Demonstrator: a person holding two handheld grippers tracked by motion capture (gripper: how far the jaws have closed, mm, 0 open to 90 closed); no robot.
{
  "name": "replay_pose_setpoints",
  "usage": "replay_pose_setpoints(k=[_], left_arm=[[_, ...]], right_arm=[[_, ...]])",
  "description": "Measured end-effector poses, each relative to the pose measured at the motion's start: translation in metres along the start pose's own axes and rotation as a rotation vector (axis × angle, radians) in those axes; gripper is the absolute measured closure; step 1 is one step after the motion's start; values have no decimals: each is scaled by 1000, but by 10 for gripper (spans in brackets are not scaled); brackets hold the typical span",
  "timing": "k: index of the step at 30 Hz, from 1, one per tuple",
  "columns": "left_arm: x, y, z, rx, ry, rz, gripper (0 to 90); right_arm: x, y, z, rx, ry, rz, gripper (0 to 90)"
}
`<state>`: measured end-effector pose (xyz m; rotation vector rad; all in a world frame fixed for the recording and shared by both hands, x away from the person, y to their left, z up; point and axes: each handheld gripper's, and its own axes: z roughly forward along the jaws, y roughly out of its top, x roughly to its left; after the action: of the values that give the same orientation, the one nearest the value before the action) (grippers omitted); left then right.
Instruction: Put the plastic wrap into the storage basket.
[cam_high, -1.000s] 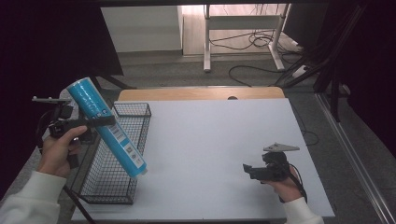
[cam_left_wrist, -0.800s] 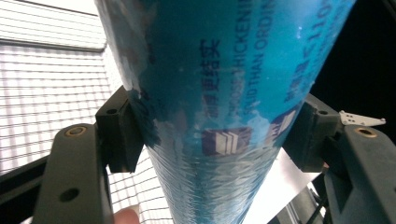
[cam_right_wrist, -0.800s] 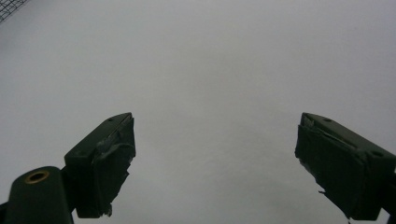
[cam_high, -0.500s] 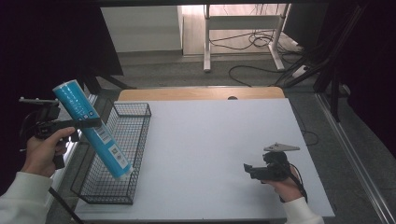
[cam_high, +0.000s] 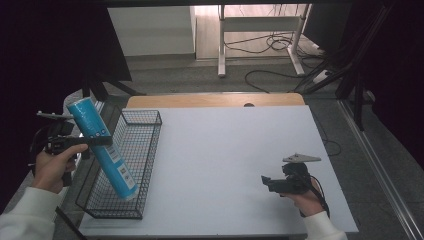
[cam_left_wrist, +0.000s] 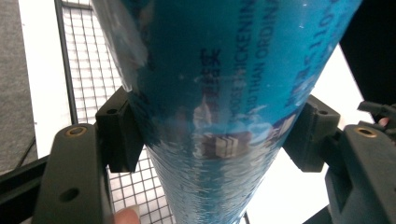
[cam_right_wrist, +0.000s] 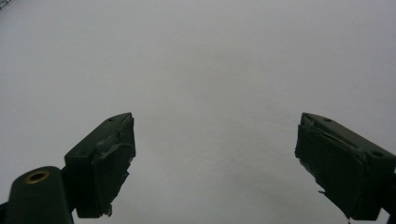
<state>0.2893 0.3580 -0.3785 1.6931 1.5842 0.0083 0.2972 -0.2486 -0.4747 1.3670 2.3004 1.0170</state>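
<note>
A long blue roll (cam_high: 102, 148) wrapped in clear film with printed text (cam_left_wrist: 224, 93) leans steeply, its lower end down in the black wire basket (cam_high: 145, 150) at the table's left edge. My left gripper (cam_high: 97, 141) is shut on the roll near its upper half, with the jaws pressed on both sides in the left gripper view. My right gripper (cam_high: 265, 181) rests low over the white table (cam_high: 225, 150) at the front right, open, with nothing between its fingers (cam_right_wrist: 112, 158).
The basket runs along the table's left side, partly over the edge. A wooden strip (cam_high: 215, 100) borders the table's far side. Beyond it on the floor are a desk frame (cam_high: 260, 35) and cables (cam_high: 270, 75).
My left gripper has carried the roll leftward and brought it steeper, with its lower end now in the front of the basket. The right gripper has stayed put.
</note>
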Motion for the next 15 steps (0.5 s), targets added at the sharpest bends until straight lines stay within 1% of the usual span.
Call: replay_pose_setpoints(k=[3, 6, 10, 12, 15], left_arm=[[2, -2, 8, 22, 14, 2, 317], [2, -3, 14, 34, 20, 5, 317], [2, -5, 24, 54, 22, 3, 317], [2, -5, 31, 67, 28, 0, 317], [3, -3, 37, 62, 22, -5, 317]], right_arm=[[1, 0, 1, 4, -1, 0, 123], [2, 1, 1, 6, 0, -5, 123], [-3, 1, -2, -5, -12, 17, 123], [-6, 1, -4, -8, -17, 23, 123], [-7, 1, -6, -12, -21, 30, 124]])
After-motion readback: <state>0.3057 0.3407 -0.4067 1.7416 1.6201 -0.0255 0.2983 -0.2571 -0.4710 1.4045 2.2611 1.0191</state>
